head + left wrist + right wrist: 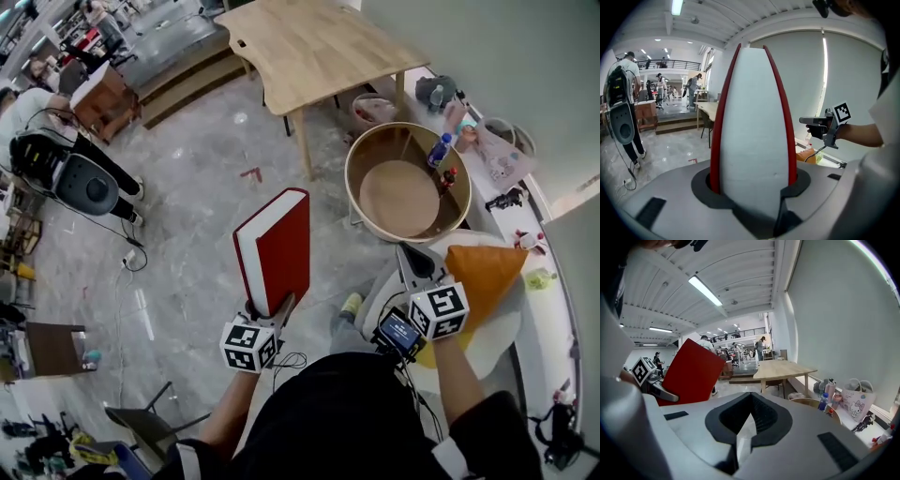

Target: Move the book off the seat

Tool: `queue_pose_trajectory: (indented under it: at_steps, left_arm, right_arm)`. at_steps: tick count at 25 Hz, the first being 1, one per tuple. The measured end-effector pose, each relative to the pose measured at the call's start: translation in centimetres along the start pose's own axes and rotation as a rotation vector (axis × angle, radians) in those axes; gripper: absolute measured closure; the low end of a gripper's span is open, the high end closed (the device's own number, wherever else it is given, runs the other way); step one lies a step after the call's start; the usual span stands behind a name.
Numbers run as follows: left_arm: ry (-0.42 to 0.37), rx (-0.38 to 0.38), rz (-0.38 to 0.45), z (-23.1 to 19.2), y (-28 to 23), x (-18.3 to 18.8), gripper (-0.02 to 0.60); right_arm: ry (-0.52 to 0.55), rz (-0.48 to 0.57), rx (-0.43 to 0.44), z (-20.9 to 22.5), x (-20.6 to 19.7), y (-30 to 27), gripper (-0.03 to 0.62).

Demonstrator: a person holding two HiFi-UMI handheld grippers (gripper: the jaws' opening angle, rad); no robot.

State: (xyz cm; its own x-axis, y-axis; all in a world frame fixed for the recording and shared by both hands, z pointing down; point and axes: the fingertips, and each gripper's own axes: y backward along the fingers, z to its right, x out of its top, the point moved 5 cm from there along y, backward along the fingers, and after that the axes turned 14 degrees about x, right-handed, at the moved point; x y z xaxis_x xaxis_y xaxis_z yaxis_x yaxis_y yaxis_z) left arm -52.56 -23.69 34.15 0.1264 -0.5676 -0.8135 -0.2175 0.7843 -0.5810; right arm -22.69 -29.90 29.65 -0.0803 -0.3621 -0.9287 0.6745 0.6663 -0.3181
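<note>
The book (274, 248) is already clear of the seat (502, 330). It stands upright in the air over the floor (187, 234), well to the left of the orange cushion (483, 272) that lies on the seat. The left tool (272, 314) is clamped on the book's lower edge, a jaw on each red cover, the pale page block showing between them in the left gripper view. The right tool (414, 262) hangs above the seat with its jaws drawn together and nothing between them. What is left, as I judge it, is to carry the book to a resting place and set it down. The grip is low on a tall, fairly heavy thing, so the book will want to tip about the jaws. The clamp should be firm, the book should travel upright, and quick swings of the wrist are best avoided. The wooden desk (309, 47) ahead looks a fair landing place. The book should pass wide of the round wooden tub (349, 178). It is safer to lower it until an edge or cover bears on the surface before the jaws part. The free right tool could steady the top.
</note>
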Motion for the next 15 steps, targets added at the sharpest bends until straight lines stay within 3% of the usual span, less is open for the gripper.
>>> queue_pose_trajectory:
  at_steps: [15]
  left_arm:
    - [-0.129,-0.137,-0.013,0.4,-13.8,9.4,0.334]
  right_arm:
    - [-0.051,0.030,-0.129,9.7,2.9,-4.6,0.586]
